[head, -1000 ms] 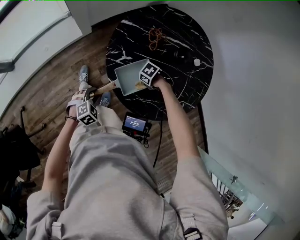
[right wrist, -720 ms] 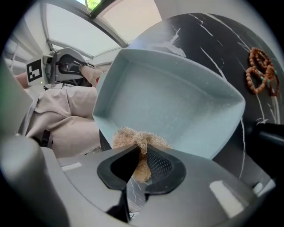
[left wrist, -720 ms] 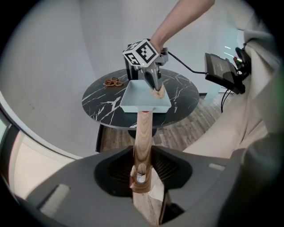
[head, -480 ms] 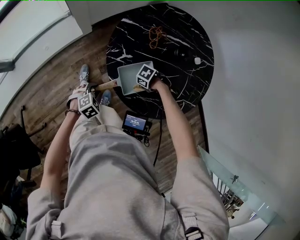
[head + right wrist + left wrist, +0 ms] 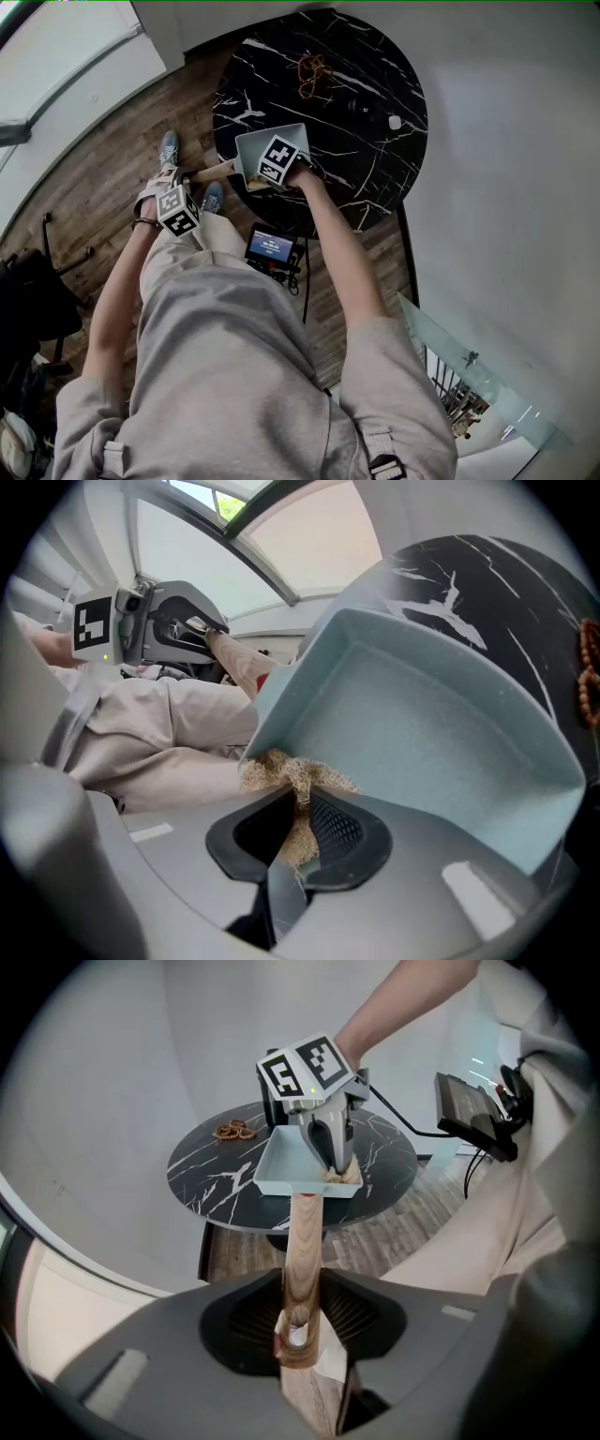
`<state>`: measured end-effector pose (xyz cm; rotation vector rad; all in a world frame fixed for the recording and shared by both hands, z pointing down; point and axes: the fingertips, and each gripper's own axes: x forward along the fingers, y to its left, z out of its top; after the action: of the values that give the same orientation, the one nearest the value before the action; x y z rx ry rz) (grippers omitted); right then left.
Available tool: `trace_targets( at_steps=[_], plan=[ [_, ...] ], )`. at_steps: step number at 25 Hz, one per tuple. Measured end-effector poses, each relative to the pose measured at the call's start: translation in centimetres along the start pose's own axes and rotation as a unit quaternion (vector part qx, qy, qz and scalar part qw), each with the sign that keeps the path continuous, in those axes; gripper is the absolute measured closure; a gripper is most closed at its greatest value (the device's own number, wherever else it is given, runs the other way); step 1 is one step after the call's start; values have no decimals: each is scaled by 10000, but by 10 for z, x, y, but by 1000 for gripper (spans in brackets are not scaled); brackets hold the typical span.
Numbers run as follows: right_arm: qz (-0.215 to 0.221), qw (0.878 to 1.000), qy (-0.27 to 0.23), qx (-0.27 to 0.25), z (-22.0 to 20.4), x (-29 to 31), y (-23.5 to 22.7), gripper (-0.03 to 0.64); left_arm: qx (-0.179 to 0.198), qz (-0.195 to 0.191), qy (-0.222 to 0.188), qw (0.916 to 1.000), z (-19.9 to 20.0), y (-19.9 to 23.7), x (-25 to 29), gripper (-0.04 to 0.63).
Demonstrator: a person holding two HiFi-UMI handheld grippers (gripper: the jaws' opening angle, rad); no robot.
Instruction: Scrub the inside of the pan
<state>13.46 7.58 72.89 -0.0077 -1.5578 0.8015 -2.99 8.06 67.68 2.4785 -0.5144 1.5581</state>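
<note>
The left tool [image 5: 300,1324] is clenched on the wooden handle [image 5: 303,1232], which is smooth, rounded and grained. Under scrubbing pressure it is judged likely to twist between the pads. The pan [image 5: 253,150] is square and shallow-walled, pale blue-grey with a finely speckled matt lining. It lies at the near edge of the round worktop [image 5: 366,94], whose black veined marble looks polished, so a slide off that edge is to be feared. The coarse, tan, fibrous scrubber [image 5: 286,772] is pinched in the right tool [image 5: 300,808] at the pan's near corner. Only a tuft protrudes, so the lining may be scraped by the hard jaws, or the wad pulled free.
</note>
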Motion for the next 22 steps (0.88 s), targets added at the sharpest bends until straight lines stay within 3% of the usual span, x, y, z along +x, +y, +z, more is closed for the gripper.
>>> trace_targets(
  at_steps=[9,10,11,22],
  plan=[
    [-150,9995,-249,-112,3,-1,2,552,172,35,-300,9994,5,-2,9,432],
    [-198,9992,-307,-137,4,-1,2,552,199,57,-277,9994,6,-3,11,424],
    [-252,9989,-361,-168,5,-2,3,552,219,72,-240,9994,6,-2,13,460],
    [-663,9918,-1053,-290,27,-9,7,552,344,-212,-77,9992,8,-4,14,463]
  ],
)
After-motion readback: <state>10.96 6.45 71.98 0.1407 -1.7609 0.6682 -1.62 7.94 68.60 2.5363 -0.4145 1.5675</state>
